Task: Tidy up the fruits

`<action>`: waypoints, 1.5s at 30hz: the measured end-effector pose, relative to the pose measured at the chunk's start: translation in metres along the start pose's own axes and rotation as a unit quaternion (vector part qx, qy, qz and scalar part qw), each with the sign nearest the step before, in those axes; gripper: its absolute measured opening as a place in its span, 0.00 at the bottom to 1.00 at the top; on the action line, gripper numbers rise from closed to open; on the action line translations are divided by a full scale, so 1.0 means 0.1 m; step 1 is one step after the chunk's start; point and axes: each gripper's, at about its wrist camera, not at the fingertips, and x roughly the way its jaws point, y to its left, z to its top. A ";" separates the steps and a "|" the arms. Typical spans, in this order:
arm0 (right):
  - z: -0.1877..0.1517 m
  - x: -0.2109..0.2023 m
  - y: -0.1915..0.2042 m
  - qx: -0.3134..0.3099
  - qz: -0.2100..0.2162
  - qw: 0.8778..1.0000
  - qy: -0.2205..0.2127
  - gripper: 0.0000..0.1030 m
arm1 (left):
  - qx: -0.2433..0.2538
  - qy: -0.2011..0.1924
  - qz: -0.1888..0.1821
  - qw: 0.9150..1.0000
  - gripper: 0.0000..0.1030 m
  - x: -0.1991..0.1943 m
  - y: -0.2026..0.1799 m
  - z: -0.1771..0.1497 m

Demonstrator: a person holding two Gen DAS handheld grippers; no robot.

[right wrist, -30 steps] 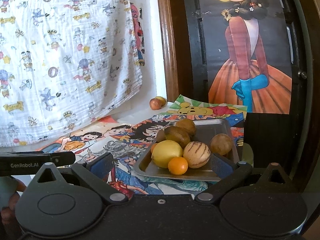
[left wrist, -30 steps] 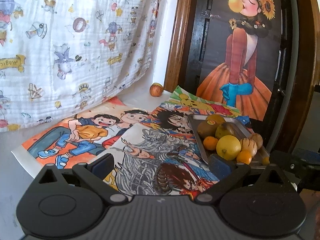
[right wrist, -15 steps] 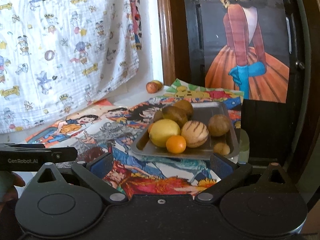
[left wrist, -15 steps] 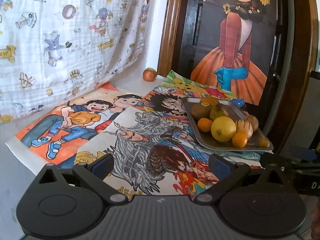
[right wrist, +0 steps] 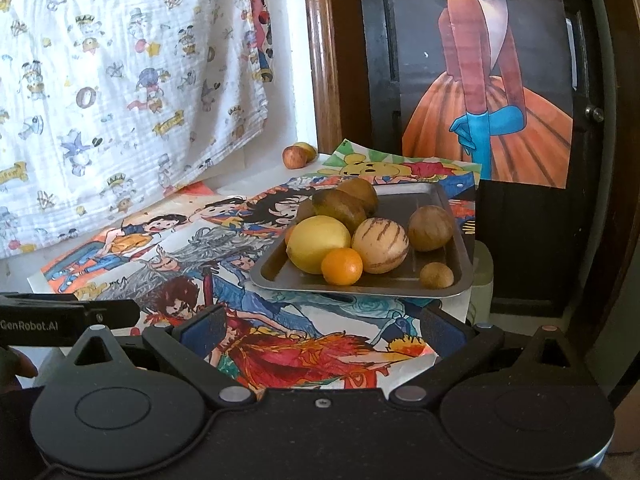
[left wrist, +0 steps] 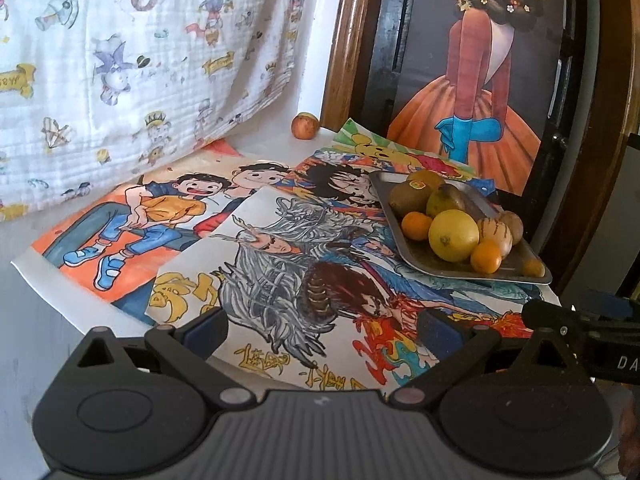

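While both our left tongs (left wrist: 322, 330) and right tongs (right wrist: 320, 330) gape empty, the tray (right wrist: 456, 276) of fruit lies ahead. It sits nearer our right tongs, off to the left tongs' right.

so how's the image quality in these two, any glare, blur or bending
Left wrist view: sharp; fisheye bows the door frame; daylight bleaches the cloth; black vignette corners. Right wrist view: also sharp; soft sheen on the tray; the lemon is evenly lit.
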 end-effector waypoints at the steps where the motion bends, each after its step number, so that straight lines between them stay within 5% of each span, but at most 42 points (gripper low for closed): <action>1: 0.00 0.00 0.00 -0.001 0.001 1.000 0.001 0.99 | -0.001 0.002 0.001 1.000 1.00 0.00 0.00 0.00; 45: -0.06 -0.01 0.00 0.005 0.008 1.000 -0.001 0.99 | 0.009 -0.002 0.010 1.000 1.00 -0.05 0.01 -0.04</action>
